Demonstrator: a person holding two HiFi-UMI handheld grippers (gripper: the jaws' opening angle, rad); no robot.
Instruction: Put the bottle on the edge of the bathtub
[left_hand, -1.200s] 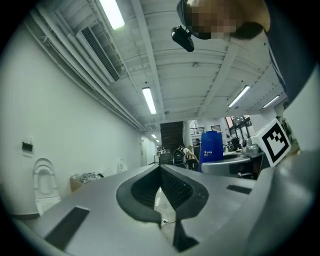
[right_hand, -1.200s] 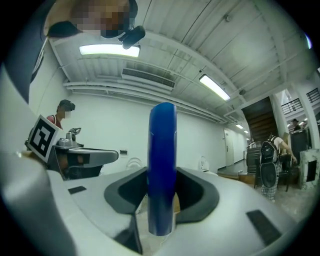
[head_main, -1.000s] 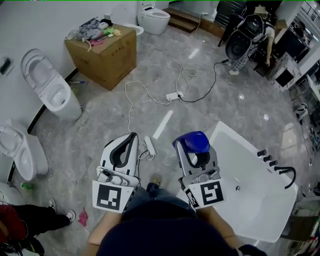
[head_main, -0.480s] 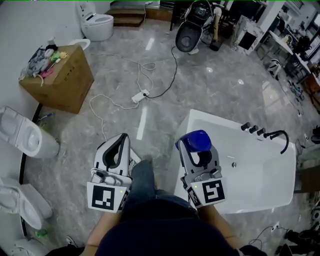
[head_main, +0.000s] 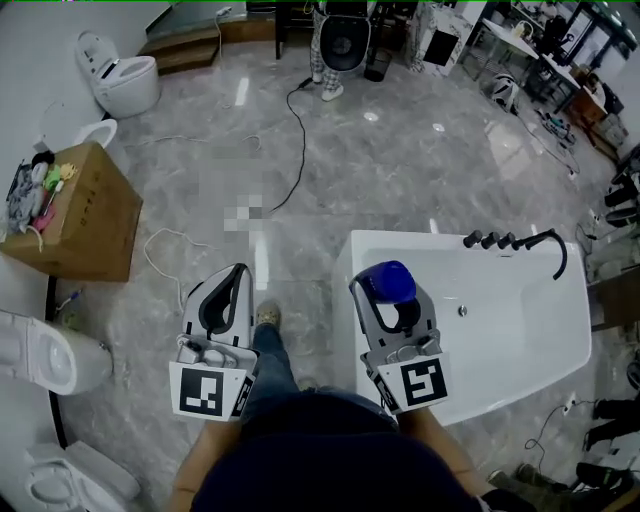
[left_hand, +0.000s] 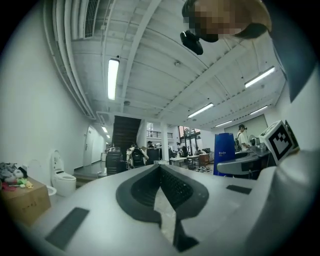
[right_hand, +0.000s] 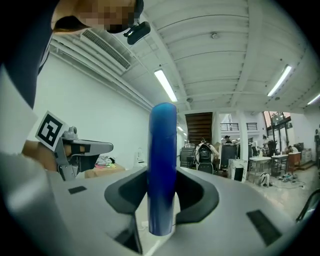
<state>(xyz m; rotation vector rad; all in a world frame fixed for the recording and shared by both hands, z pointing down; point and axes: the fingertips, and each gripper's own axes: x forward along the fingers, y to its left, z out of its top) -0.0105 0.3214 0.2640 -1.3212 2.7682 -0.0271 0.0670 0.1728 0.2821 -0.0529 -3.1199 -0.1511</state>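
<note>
A blue bottle (head_main: 387, 279) stands upright between the jaws of my right gripper (head_main: 390, 300), which is shut on it. In the head view the bottle hangs above the left rim of the white bathtub (head_main: 343, 300). The right gripper view shows the bottle (right_hand: 162, 165) as a tall blue column pressed between the dark pads (right_hand: 197, 192). My left gripper (head_main: 228, 292) is held over the grey floor to the left of the tub, shut with nothing in it. Its jaws (left_hand: 160, 169) meet at the tip in the left gripper view, where the bottle (left_hand: 224, 152) appears at the right.
A black faucet (head_main: 548, 245) and knobs sit on the tub's far right rim. A cardboard box (head_main: 75, 215) with clutter stands at left, with toilets (head_main: 125, 75) (head_main: 40, 355) along the wall. A black cable (head_main: 292, 130) runs across the marble floor. My own shoe (head_main: 268, 315) is between the grippers.
The view has swung round: the bathtub now lies squarely under the right gripper, and the box and toilets have slid left. Both grippers keep the same hold.
</note>
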